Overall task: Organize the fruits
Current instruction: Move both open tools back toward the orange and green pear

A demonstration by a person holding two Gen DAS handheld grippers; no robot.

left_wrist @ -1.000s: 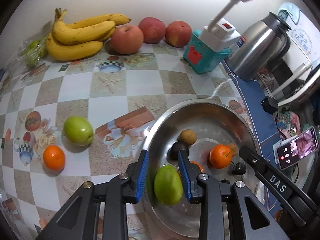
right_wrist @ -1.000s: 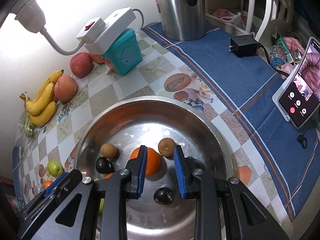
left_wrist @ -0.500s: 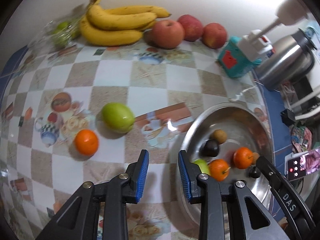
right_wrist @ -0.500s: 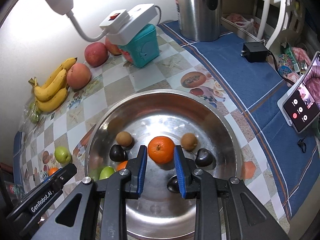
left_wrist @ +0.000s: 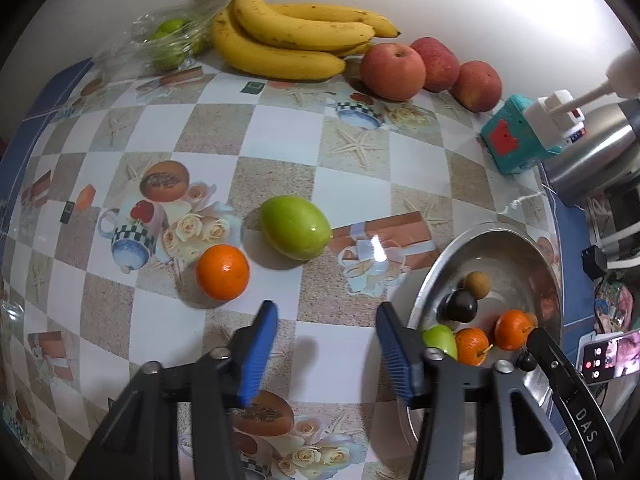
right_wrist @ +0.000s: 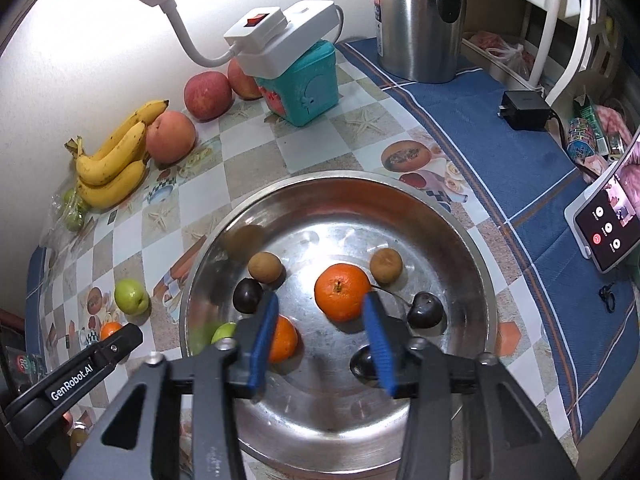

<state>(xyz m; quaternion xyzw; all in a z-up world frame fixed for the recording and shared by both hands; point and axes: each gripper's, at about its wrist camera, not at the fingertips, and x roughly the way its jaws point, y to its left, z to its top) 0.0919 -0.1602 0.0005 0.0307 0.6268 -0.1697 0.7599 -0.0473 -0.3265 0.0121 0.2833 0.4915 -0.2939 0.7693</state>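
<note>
Steel bowl (right_wrist: 478, 280) sits on the checkered tablecloth (left_wrist: 280, 132) and holds the sorted fruit: one orange (right_wrist: 342, 291) near the middle, a second orange (right_wrist: 285, 339) partly behind the right gripper's near finger, two small brown fruits (right_wrist: 265, 267) and (right_wrist: 385, 265), three dark cherries (right_wrist: 247, 295), (right_wrist: 425, 310), (right_wrist: 362, 363), and a small green fruit (right_wrist: 223, 333) against the bowl's left wall. Still loose on the cloth, left of the bowl: a green fruit (left_wrist: 295, 227) and an orange (left_wrist: 222, 266), just beside each other, not clearly touching. Left gripper (left_wrist: 326, 350) hangs over bare cloth between those two and the bowl rim, jaws opening, nothing between the blue pads. Right gripper (right_wrist: 320, 344) hangs over the bowl, jaws also opening, nothing clamped; the middle orange shows just past the gap, clear of the pads. Against the back wall: a banana bunch (left_wrist: 292, 40), three red apples (left_wrist: 394, 71), a clear bag of small green fruit (left_wrist: 170, 38). Further right a teal box (right_wrist: 306, 80) with a white power strip (right_wrist: 280, 36) on top, a steel kettle (right_wrist: 418, 20), a black charger (right_wrist: 524, 110) on the blue cloth, and a propped-up phone (right_wrist: 610, 232) with its screen lit.
</note>
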